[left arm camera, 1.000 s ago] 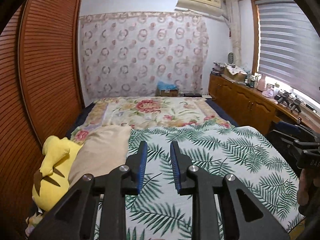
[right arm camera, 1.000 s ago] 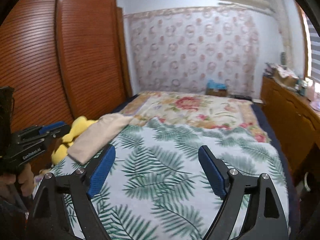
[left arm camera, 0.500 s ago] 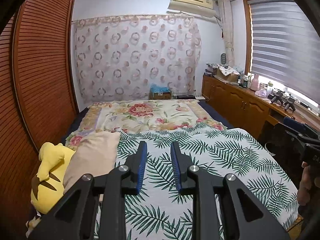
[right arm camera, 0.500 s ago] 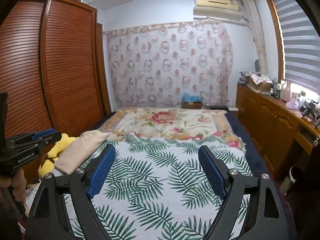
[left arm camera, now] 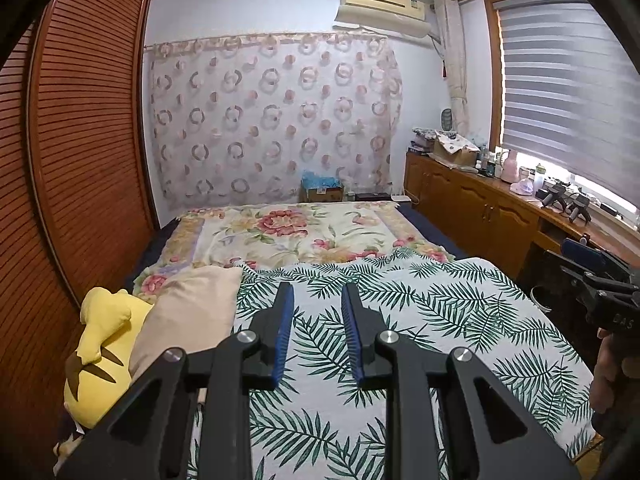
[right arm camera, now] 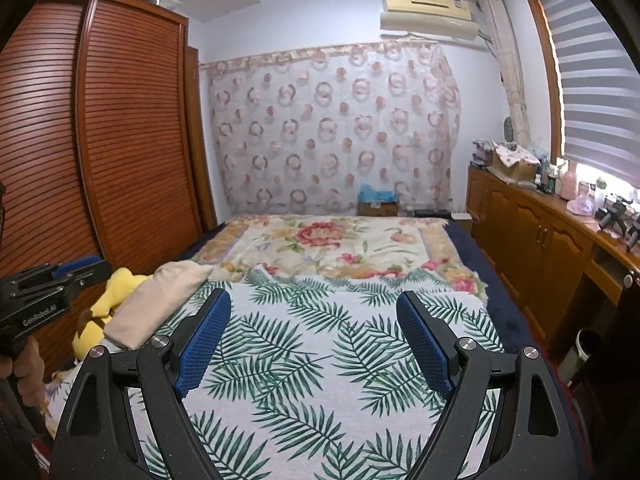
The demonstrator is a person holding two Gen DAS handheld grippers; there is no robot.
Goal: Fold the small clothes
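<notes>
No small garment shows in either view. My left gripper (left arm camera: 316,292) is held above a bed with a palm-leaf sheet (left arm camera: 420,320); its blue-padded jaws stand a narrow gap apart and hold nothing. My right gripper (right arm camera: 314,300) is wide open and empty above the same sheet (right arm camera: 312,344). The right gripper also shows at the right edge of the left wrist view (left arm camera: 592,272), and the left gripper shows at the left edge of the right wrist view (right arm camera: 52,280).
A beige pillow (left arm camera: 188,316) and a yellow plush toy (left arm camera: 104,344) lie at the bed's left side. A floral blanket (left arm camera: 288,232) covers the far half. A slatted wooden wardrobe (left arm camera: 80,160) stands left, a wooden cabinet (left arm camera: 480,208) with clutter right.
Both wrist views have tilted upward, showing more wall and ceiling. The jaws of both grippers stand as before.
</notes>
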